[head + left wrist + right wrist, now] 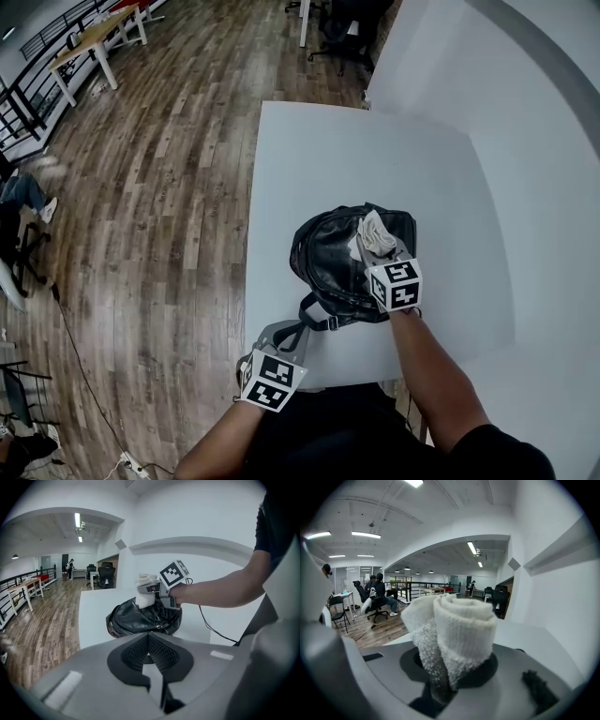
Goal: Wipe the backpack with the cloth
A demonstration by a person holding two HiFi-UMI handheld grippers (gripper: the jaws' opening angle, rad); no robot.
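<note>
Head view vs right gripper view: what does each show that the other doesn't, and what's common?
Only the head view: the black backpack lying on the white table, with its strap trailing toward the left gripper at the near edge.
Only the right gripper view: the ceiling lights, and a close look at the right gripper, its jaws shut on the rolled white cloth.
Both: the cloth, the right gripper, the table and the wooden floor.
</note>
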